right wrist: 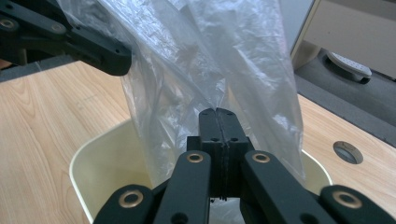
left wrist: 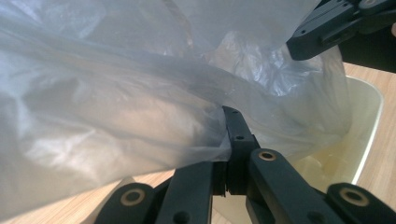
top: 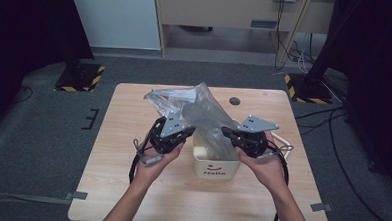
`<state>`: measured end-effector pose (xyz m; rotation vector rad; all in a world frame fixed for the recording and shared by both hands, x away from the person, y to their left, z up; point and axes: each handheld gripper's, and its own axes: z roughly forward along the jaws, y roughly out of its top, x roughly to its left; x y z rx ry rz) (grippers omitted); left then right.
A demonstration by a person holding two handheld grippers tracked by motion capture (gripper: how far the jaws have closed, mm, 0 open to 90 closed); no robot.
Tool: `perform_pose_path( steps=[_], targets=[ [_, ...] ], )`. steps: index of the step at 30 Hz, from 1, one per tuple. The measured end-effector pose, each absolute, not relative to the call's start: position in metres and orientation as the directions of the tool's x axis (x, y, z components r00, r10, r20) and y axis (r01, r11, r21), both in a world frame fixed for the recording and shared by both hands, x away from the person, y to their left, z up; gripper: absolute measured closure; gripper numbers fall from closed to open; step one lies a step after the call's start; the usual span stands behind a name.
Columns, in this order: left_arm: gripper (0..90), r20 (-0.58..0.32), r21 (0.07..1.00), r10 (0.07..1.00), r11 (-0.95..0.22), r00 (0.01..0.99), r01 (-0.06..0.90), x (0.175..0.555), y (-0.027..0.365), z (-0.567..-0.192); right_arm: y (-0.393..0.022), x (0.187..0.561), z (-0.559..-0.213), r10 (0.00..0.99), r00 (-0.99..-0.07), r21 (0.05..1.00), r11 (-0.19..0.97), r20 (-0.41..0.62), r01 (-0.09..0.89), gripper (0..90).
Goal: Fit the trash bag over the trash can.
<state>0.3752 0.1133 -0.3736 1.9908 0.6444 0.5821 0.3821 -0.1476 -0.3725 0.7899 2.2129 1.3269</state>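
A clear plastic bag point(top: 200, 109) hangs over a cream bin point(top: 216, 167) printed with "Hello" at the table's middle. My left gripper point(top: 188, 131) is shut on the bag's left edge, and in the left gripper view the film bunches at the closed tips point(left wrist: 229, 116). My right gripper point(top: 226, 131) is shut on the bag's right edge; its jaws pinch the film point(right wrist: 218, 113) above the bin point(right wrist: 88, 158). The bag's lower part drops into the bin point(left wrist: 369, 116). Each gripper view shows the other gripper beyond the bag: the right gripper point(left wrist: 327, 28) and the left gripper point(right wrist: 88, 44).
The wooden table point(top: 130, 187) has a round cable hole point(top: 234, 100) at its far side, also in the right gripper view point(right wrist: 348, 151). Black stand bases with yellow stripes point(top: 80, 76) sit on the grey floor beyond the table. Cables trail from both grippers.
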Motion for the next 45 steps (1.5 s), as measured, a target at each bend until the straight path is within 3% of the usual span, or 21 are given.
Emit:
perform_pose_path(
  steps=[15, 27, 35, 43, 45],
  targets=[
    [89.5, 0.139, 0.883, 0.678, -0.414, 0.722, 0.219, 0.378, 0.125, -0.374, -0.159, 0.386, -0.376, 0.694, -0.716, 0.890, 0.370, -0.073, 0.267, 90.0],
    [89.7, 0.160, 0.882, 0.641, -0.434, 0.751, 0.182, 0.370, 0.112, -0.375, -0.150, 0.386, -0.376, 0.678, -0.732, 0.889, 0.376, -0.070, 0.263, 90.0],
    [89.8, 0.166, 0.882, 0.628, -0.440, 0.761, 0.170, 0.367, 0.108, -0.375, -0.140, 0.387, -0.372, 0.678, -0.731, 0.891, 0.377, -0.079, 0.253, 78.7],
    [89.9, 0.185, 0.873, 0.623, -0.459, 0.760, 0.164, 0.366, 0.107, -0.375, -0.126, 0.389, -0.367, 0.681, -0.726, 0.895, 0.378, -0.093, 0.239, 58.7],
    [89.9, 0.186, 0.873, 0.624, -0.459, 0.759, 0.164, 0.367, 0.107, -0.375, -0.122, 0.389, -0.367, 0.671, -0.734, 0.892, 0.386, -0.098, 0.234, 58.0]
  ],
)
